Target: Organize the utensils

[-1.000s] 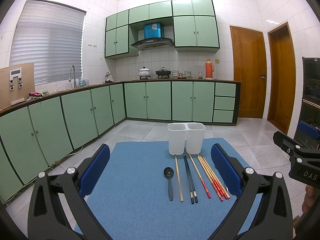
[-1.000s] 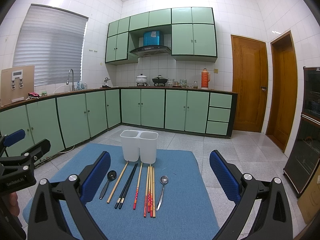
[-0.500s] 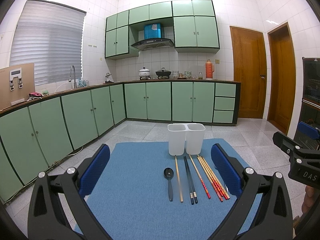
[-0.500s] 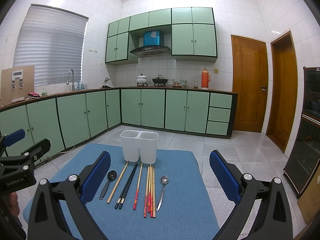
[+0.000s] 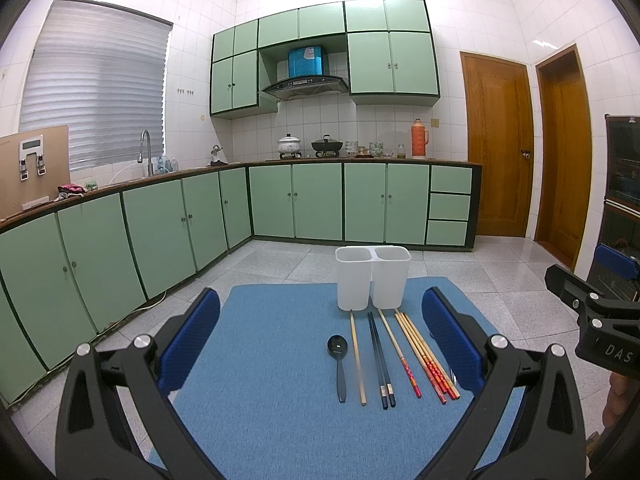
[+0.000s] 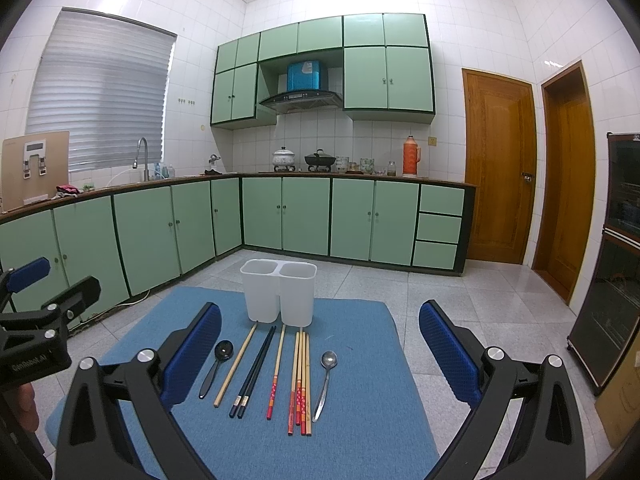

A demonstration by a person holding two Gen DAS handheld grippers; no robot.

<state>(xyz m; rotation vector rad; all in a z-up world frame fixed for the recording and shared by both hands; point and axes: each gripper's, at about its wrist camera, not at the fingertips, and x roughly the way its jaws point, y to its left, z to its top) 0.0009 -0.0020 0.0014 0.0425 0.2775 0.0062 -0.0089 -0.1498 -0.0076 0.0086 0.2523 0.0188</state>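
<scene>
Nothing has been put away yet: the white plastic holder with two cups [image 6: 279, 294] stands with nothing sticking out of it at the far end of the soft blue mat [image 6: 372, 392], and all the utensils lie in a row just in front of it. There is a black plastic spoon [image 6: 216, 365], a plain wooden chopstick [image 6: 235, 365], a pair of dark blue chopsticks [image 6: 253, 372], a wooden chopstick with a red end [image 6: 276, 372], a bunch of red-tipped wooden chopsticks [image 6: 301, 384] and a shiny metal spoon [image 6: 325, 384]. The left gripper [image 5: 320, 344] and the right gripper [image 6: 320, 344] both hang above the mat with their blue jaws wide apart and holding nothing, so every piece is left to pick up and drop in a cup.
</scene>
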